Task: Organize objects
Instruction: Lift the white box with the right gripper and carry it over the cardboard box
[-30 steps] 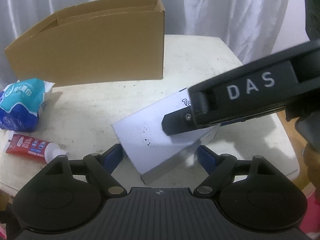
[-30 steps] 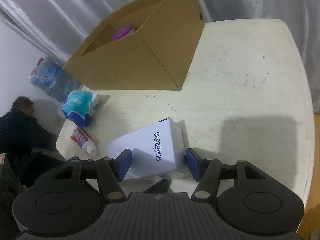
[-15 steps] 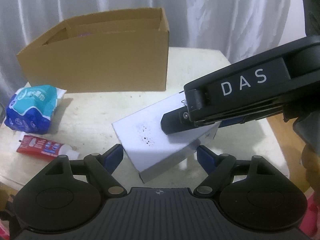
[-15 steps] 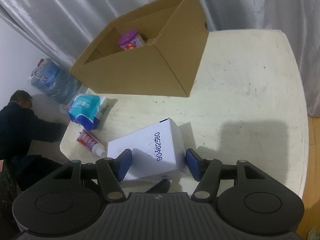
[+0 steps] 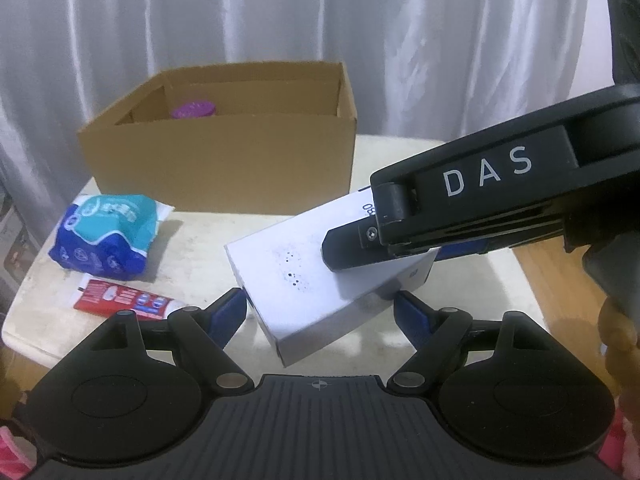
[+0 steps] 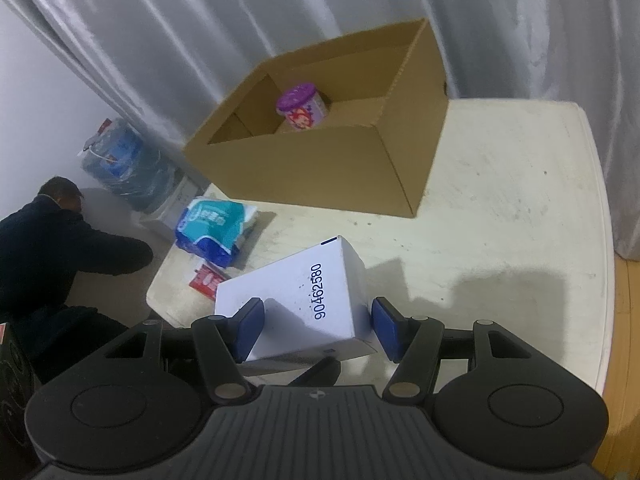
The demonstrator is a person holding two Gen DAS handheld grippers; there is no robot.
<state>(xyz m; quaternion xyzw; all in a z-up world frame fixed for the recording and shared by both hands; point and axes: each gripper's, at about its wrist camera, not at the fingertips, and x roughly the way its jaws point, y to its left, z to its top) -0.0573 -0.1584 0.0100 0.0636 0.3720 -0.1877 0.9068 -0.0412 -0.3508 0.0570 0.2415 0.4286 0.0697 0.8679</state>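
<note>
A white box [image 5: 304,276] printed 90462580 is held between both grippers above the table; it also shows in the right wrist view [image 6: 296,300]. My left gripper [image 5: 320,312] is shut on its near end. My right gripper [image 6: 316,326] is shut on its other end and crosses the left wrist view [image 5: 472,208]. An open cardboard box [image 5: 224,148] stands at the back with a purple-lidded can [image 6: 302,108] inside. A blue tissue pack [image 5: 108,236] and a red toothpaste tube [image 5: 124,302] lie at the left on the table.
The white table [image 6: 500,208] ends close at the right and front. On the floor at the left are a person in dark clothes [image 6: 48,240] and a blue water jug [image 6: 120,168]. A grey curtain [image 5: 280,20] hangs behind.
Both grippers have risen with the white box off the table. The cardboard box's inside and the purple can have come into view.
</note>
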